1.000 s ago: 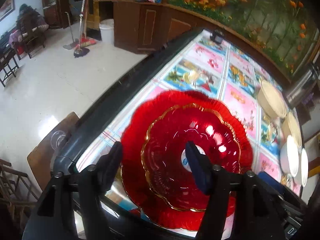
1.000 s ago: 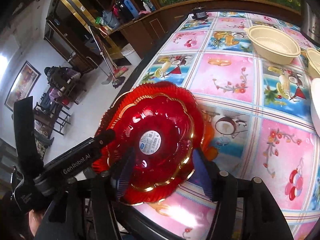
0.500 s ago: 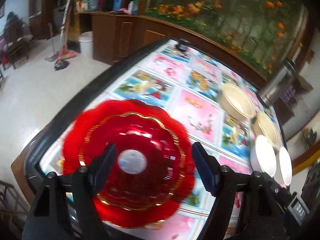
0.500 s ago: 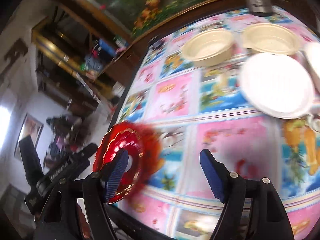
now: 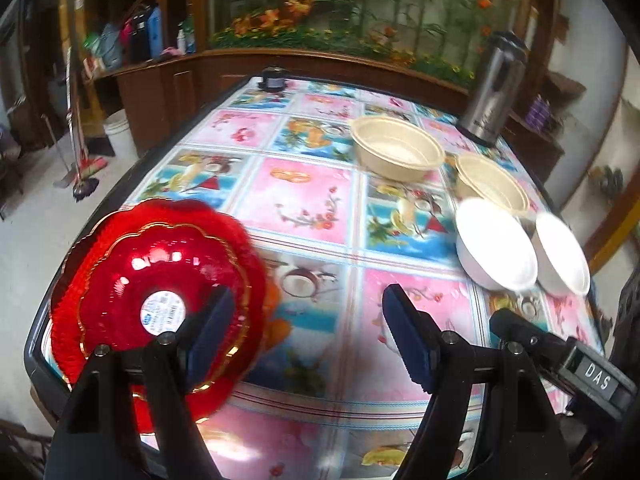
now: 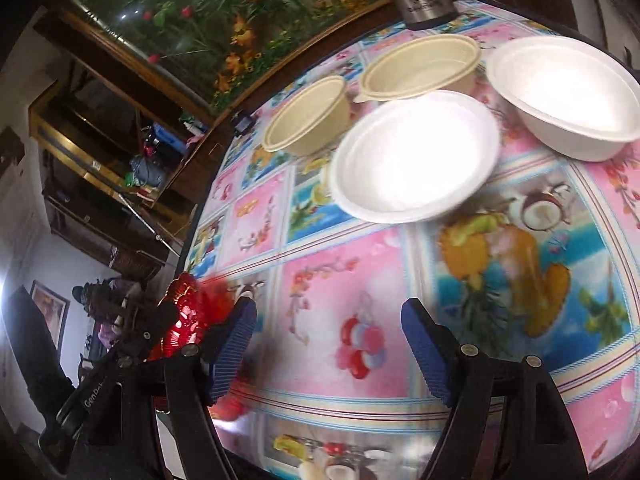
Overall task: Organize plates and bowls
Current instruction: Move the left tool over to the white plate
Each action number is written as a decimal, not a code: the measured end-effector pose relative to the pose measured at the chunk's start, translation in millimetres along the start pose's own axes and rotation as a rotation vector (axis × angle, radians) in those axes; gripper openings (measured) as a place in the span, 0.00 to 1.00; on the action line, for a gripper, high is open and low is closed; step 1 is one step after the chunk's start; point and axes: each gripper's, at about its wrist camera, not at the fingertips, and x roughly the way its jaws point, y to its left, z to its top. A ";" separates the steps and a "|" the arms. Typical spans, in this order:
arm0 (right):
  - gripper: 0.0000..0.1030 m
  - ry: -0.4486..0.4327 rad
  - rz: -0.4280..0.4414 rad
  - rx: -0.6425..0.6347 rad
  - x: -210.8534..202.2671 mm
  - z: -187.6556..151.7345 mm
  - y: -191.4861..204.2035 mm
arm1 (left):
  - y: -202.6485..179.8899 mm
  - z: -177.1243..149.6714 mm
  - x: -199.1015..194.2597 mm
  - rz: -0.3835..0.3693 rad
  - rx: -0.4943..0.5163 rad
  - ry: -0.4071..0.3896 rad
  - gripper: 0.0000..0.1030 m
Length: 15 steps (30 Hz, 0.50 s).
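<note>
A wood-panelled room with a flower mural behind; the bench [image 5: 304, 200] wears a bright oilcloth of fruit and blossom squares. In the left wrist view, two red plates [image 5: 156, 292] lie stacked at 8 o'clock by the bench's near corner, the smaller on the larger. Two tan bowls [image 5: 398, 154] sit at 1 o'clock, two white bowls [image 5: 496, 254] at 3 o'clock, the pairs just beside each other; a steel flask [image 5: 494, 88] stands behind them at 2 o'clock. The left tool [image 5: 308, 334] hangs over the bench with its jaws apart, nothing between them. The right tool [image 6: 326, 354] is likewise spread wide and empty, the white bowls at 12 and 1 o'clock ahead of it.
</note>
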 end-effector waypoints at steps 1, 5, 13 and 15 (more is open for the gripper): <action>0.75 -0.002 -0.004 0.005 -1.3 0.1 -3.5 | -4.9 -1.1 1.4 -0.001 0.015 0.004 0.74; 0.75 -0.014 -0.020 0.019 -7.6 1.6 -16.2 | -19.6 -4.7 6.8 -0.006 0.057 0.015 0.74; 0.75 -0.048 -0.054 0.059 -23.0 11.7 -33.6 | -46.5 -3.8 19.5 -0.023 0.105 0.037 0.74; 0.75 -0.054 -0.056 0.072 -25.0 15.3 -37.8 | -52.1 -2.3 21.0 -0.028 0.113 0.036 0.74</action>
